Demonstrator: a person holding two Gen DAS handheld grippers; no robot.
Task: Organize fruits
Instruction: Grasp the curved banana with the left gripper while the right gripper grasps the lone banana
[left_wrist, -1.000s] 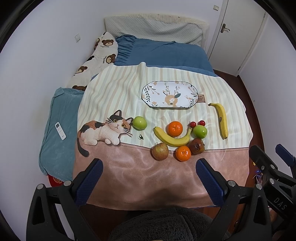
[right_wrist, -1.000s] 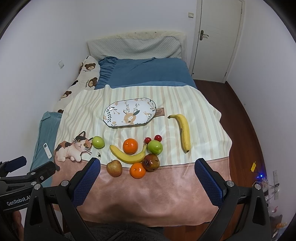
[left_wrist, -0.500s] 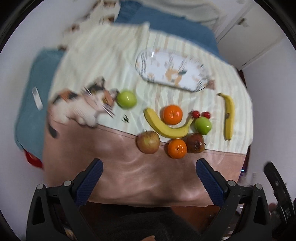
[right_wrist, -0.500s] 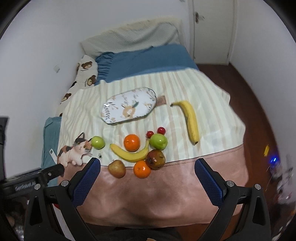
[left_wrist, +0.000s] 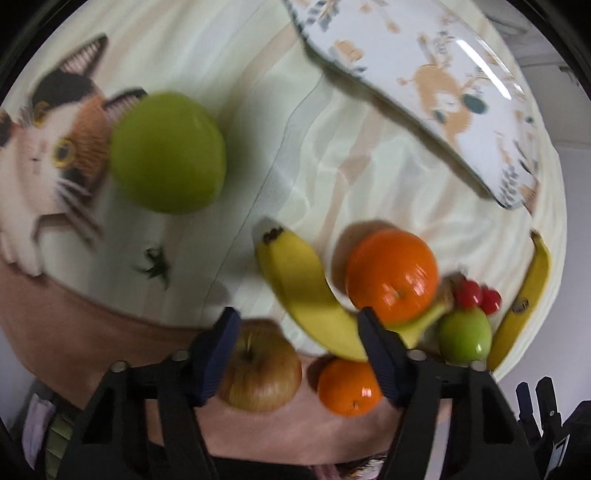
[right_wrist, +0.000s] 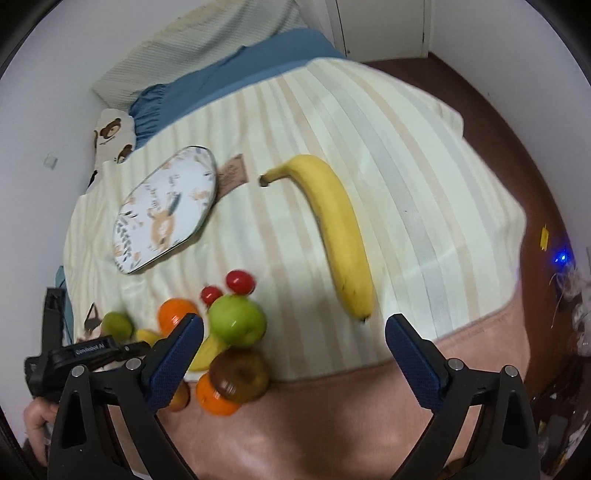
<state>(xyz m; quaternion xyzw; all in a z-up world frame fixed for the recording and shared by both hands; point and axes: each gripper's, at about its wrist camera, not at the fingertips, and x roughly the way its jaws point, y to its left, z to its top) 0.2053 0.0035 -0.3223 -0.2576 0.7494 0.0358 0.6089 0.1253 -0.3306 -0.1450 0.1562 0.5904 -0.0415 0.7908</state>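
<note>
In the left wrist view, the left gripper (left_wrist: 295, 339) was closing, nothing pressed between its pads, over the red-yellow apple (left_wrist: 260, 369) at six o'clock. In the right wrist view, the right gripper (right_wrist: 293, 339) stood wide; the lone banana (right_wrist: 332, 229) lay at twelve o'clock on the bed (right_wrist: 424, 184).

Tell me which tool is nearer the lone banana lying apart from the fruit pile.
Right. The right tool hangs just short of the lone banana's near tip. The left tool, its jaws closing, sits over the red-yellow apple, across the pile from it.
</note>
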